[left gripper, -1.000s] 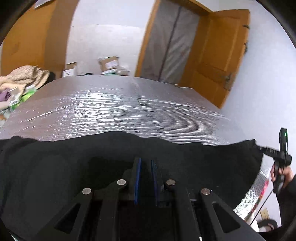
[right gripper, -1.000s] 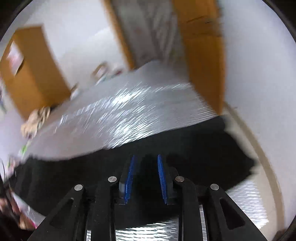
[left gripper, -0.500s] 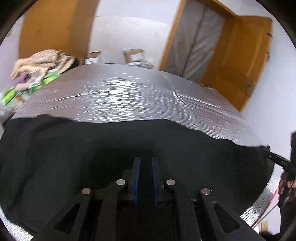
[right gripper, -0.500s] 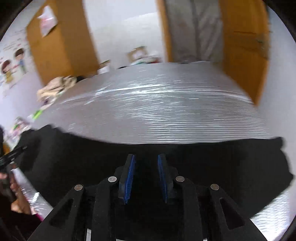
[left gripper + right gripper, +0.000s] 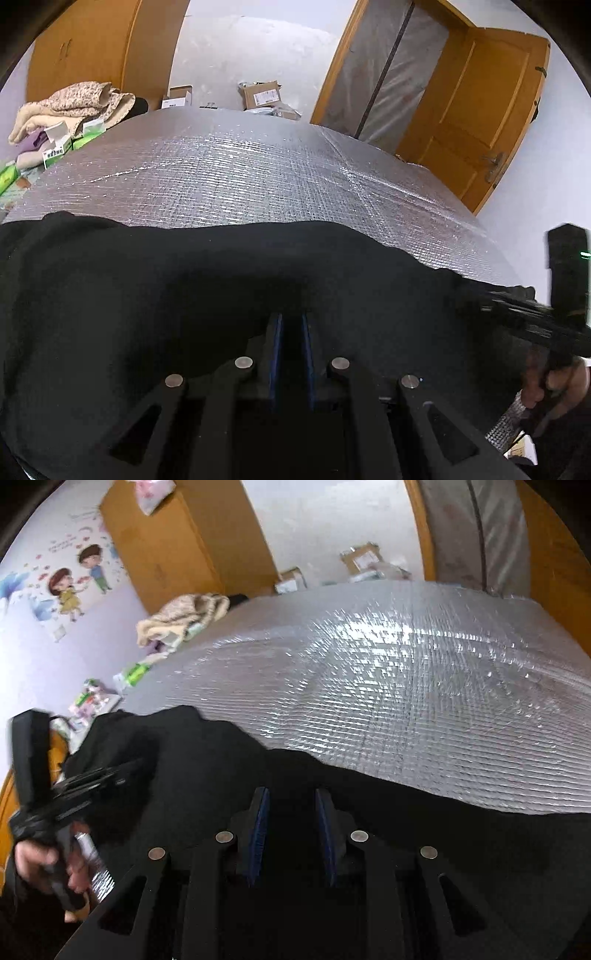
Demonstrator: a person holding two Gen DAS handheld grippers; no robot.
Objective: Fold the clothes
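Your right gripper point(image 5: 291, 834) has swung across the silver-covered surface point(image 5: 406, 701): a second ago its view showed the black garment point(image 5: 258, 782) ending at the lower right with bare foil beyond, and now the cloth runs off the right edge of the frame while your left gripper point(image 5: 125, 770) has come into the lower left. Its jaws are closing, with black cloth beneath them. In your left wrist view the right gripper point(image 5: 476, 295) has come much nearer at the right edge, and the garment's point(image 5: 147, 295) far edge has flattened out.
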